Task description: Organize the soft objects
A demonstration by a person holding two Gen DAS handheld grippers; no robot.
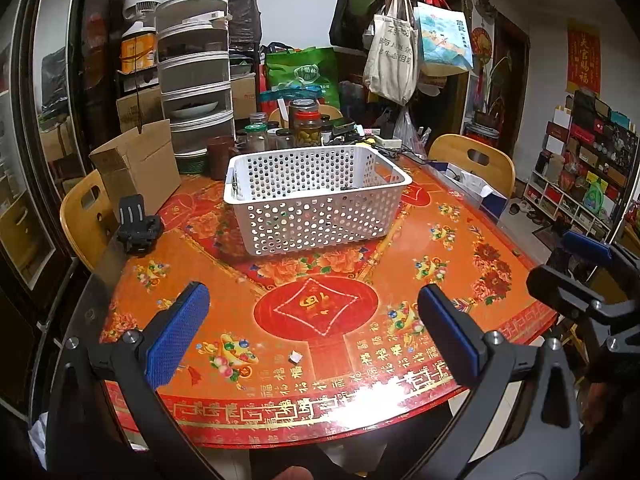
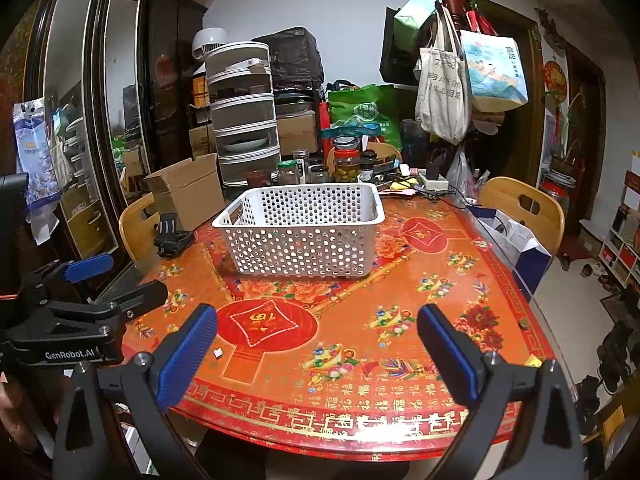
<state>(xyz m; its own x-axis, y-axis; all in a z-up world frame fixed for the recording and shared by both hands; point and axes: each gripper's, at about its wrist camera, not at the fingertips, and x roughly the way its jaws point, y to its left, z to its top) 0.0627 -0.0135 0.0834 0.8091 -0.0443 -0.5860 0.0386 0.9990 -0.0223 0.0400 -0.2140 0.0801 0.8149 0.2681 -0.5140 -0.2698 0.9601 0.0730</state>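
A white perforated basket [image 1: 316, 196] stands on the red and orange patterned table [image 1: 320, 320]; it also shows in the right wrist view [image 2: 304, 232]. Dark items lie inside it, hard to make out. My left gripper [image 1: 316, 332] is open and empty above the table's near edge. My right gripper [image 2: 320, 356] is open and empty, also over the near edge. The right gripper shows at the right of the left wrist view [image 1: 588, 276]. The left gripper shows at the left of the right wrist view [image 2: 92, 292]. No soft object is clearly visible on the table.
A small white scrap [image 1: 295, 357] lies near the table's front. A black camera mount [image 1: 138, 228] and a cardboard box [image 1: 138, 164] sit at the left. Jars [image 1: 306, 124] and a tiered container [image 1: 196, 76] crowd the back. Wooden chairs [image 1: 476, 160] flank the table.
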